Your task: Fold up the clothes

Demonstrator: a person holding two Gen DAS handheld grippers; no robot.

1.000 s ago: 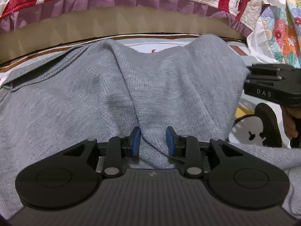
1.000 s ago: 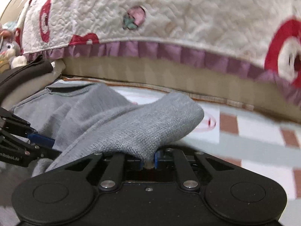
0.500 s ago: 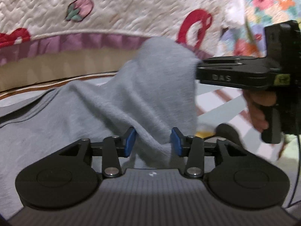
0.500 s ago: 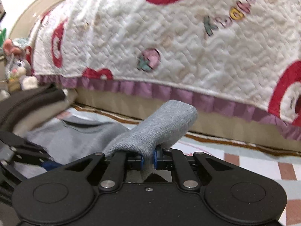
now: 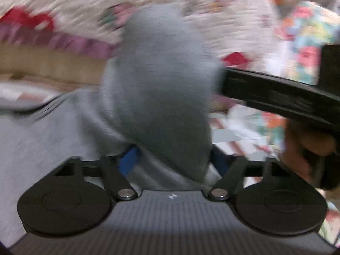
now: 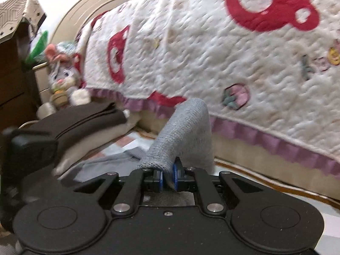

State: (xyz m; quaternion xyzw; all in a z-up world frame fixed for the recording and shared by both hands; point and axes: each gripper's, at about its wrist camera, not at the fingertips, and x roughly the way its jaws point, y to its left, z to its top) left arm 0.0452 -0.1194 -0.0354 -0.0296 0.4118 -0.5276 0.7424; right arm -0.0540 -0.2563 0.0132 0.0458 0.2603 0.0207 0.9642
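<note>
The right gripper (image 6: 168,179) had its 2 blue-padded fingers (image 6: 160,178) pinched narrow on an edge of the grey knit garment (image 6: 184,136), and from that pinch the cloth rose as a rolled hump toward 12 o'clock, tilting slightly to 1 o'clock, before dropping away toward 9 o'clock onto the floor. In the left wrist view the left gripper (image 5: 174,161) stood with its fingers (image 5: 127,161) spread wide, a lifted fold of the same garment (image 5: 161,80) hanging between them; blur hid whether either pad touched it. From there the cloth climbed toward 12 o'clock and met the right gripper's black body (image 5: 276,93) at about 2 o'clock, a hand (image 5: 301,148) under it at 3 o'clock. The rest of the garment lay flat toward 9 and 10 o'clock. So the held corner sat to the right, the slack body to the left, and the long axis ran roughly 3 to 9 o'clock. Beyond stood the bed with its quilted cover (image 6: 244,59), a folded dark pile (image 6: 85,119) and a plush rabbit (image 6: 61,78) at 10 o'clock.
</note>
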